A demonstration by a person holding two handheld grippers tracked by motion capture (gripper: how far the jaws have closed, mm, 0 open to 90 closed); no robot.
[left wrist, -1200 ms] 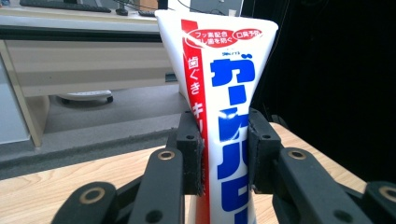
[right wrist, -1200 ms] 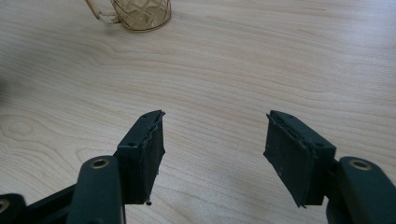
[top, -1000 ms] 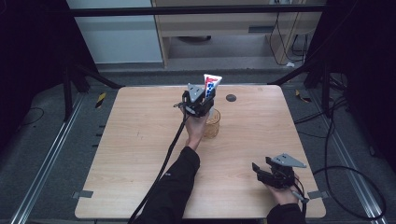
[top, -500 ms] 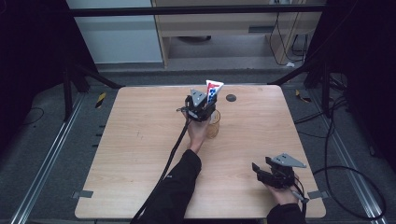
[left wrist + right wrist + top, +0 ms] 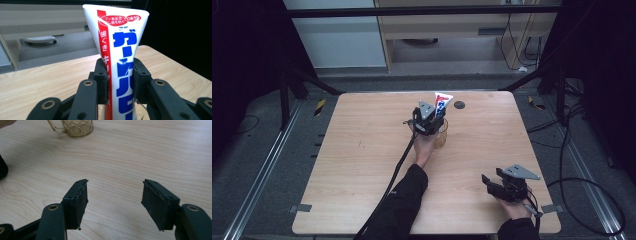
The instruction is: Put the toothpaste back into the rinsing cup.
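A white toothpaste tube (image 5: 122, 50) with red and blue print stands upright, cap end down, with my left gripper (image 5: 120, 75) shut on its middle. In the high view the left gripper (image 5: 430, 119) holds the tube (image 5: 443, 101) directly over an amber patterned glass mug (image 5: 441, 137) near the table's far middle. The tube's lower end is hidden behind the gripper. My right gripper (image 5: 492, 184) rests low near the front right of the table. In its own view the right gripper (image 5: 115, 200) stands open with only bare wood between its pads, and the mug (image 5: 77, 127) is far ahead.
The wooden table (image 5: 362, 150) has a small black round mark (image 5: 459, 105) beyond the mug. A black cable (image 5: 397, 165) trails from the left gripper along the person's forearm. Dark floor and cables surround the table.
My left gripper has sunk with the tube toward the mug. The right gripper has stayed where it was.
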